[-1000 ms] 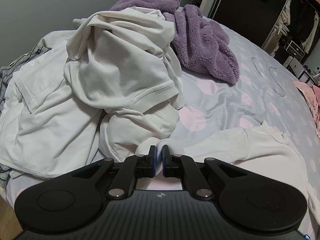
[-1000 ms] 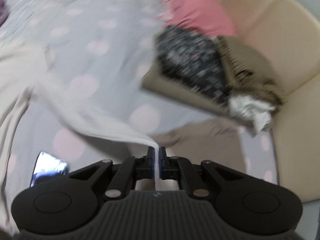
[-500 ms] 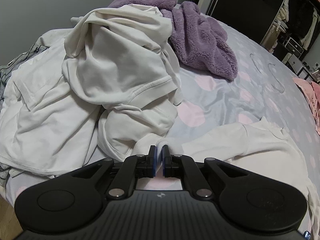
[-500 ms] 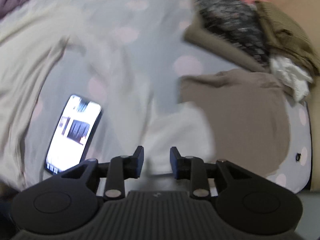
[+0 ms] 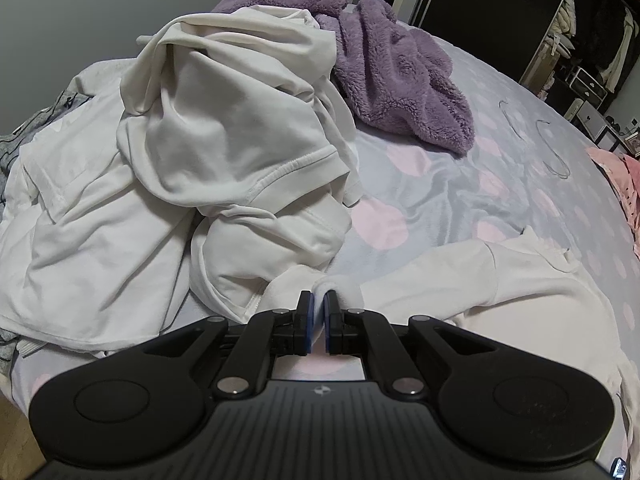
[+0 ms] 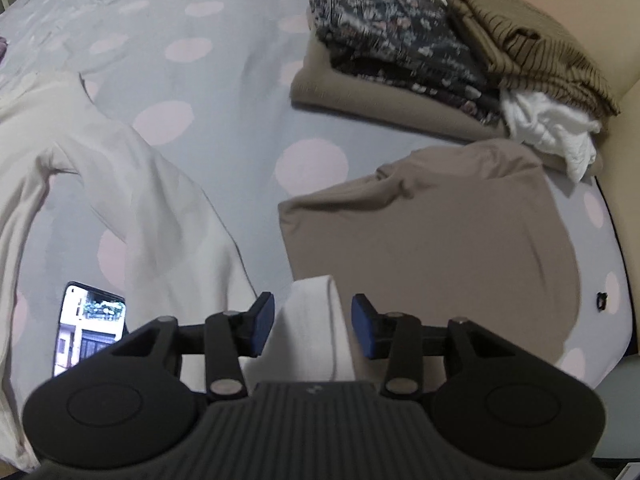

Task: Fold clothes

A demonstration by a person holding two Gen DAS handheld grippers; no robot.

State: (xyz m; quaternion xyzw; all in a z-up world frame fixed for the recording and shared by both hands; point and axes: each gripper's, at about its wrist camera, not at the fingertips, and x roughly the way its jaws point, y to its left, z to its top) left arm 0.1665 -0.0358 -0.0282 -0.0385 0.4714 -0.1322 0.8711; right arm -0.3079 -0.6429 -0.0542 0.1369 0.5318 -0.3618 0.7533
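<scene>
The bed (image 5: 460,200) carried everything, its grey cover dotted with pale pink spots. Toward its far left corner, in the left wrist view, lay a heap of white clothes (image 5: 208,148), with a purple fleece garment (image 5: 400,76) piled behind it and touching its far side. The white long-sleeved top (image 5: 520,280) being folded was spread across the near part of the bed, one sleeve running toward each near corner. In the right wrist view a flat brown garment (image 6: 432,248) lay near the bed's right edge, and beyond it stood a stack of folded clothes (image 6: 400,60) — a dark floral piece on a tan one, a striped brown piece beside it and a crumpled white one at its near end. A lit phone (image 6: 90,328) rested on the cover by the near edge, partly tucked against the top's fabric.

The left tool (image 5: 317,322) was clamped tight on the cuff of the top's left sleeve, a small fold of white cloth pinched between its blue pads. The right tool (image 6: 313,326) had just been opening; its jaws stood partly apart with the other sleeve's cuff (image 6: 316,320) lying loose between them — neither pad pressed on it.
</scene>
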